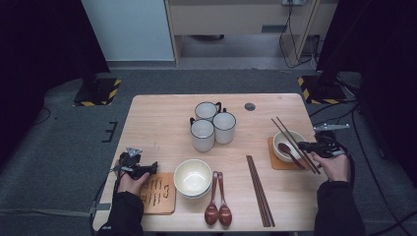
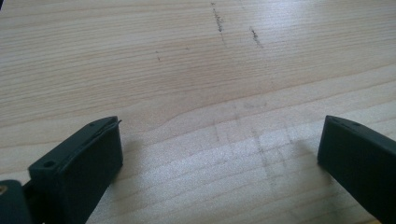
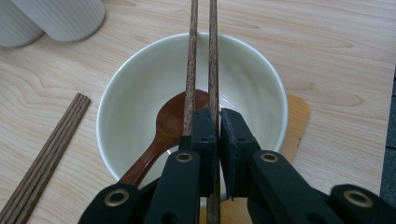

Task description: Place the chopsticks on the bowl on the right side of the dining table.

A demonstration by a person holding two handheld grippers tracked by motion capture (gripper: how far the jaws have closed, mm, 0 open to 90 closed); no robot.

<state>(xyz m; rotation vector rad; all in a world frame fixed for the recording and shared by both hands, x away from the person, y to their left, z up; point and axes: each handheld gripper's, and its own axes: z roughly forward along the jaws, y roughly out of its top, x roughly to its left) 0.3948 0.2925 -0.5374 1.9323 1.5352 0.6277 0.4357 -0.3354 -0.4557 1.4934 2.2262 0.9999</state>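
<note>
A white bowl [image 1: 276, 147] sits on an orange coaster [image 1: 276, 164] at the table's right side, with a brown spoon [image 1: 286, 149] inside it. A pair of dark wooden chopsticks [image 1: 287, 133] lies slanted across the bowl's rim. My right gripper [image 1: 303, 146] is shut on their near end. In the right gripper view the gripper [image 3: 218, 116] pinches one chopstick [image 3: 213, 56], and the other stick runs along the left jaw's outer side, above the spoon [image 3: 166, 123] and bowl [image 3: 140, 79]. My left gripper [image 1: 153, 168] rests open on bare wood at the left [image 2: 219, 149], holding nothing.
Three white mugs [image 1: 212, 125] stand at the table's middle back. Stacked cream bowls [image 1: 193, 178], two brown spoons [image 1: 218, 201] and another pair of chopsticks [image 1: 259, 189] lie along the front. A wooden mat [image 1: 158, 192] is by my left hand.
</note>
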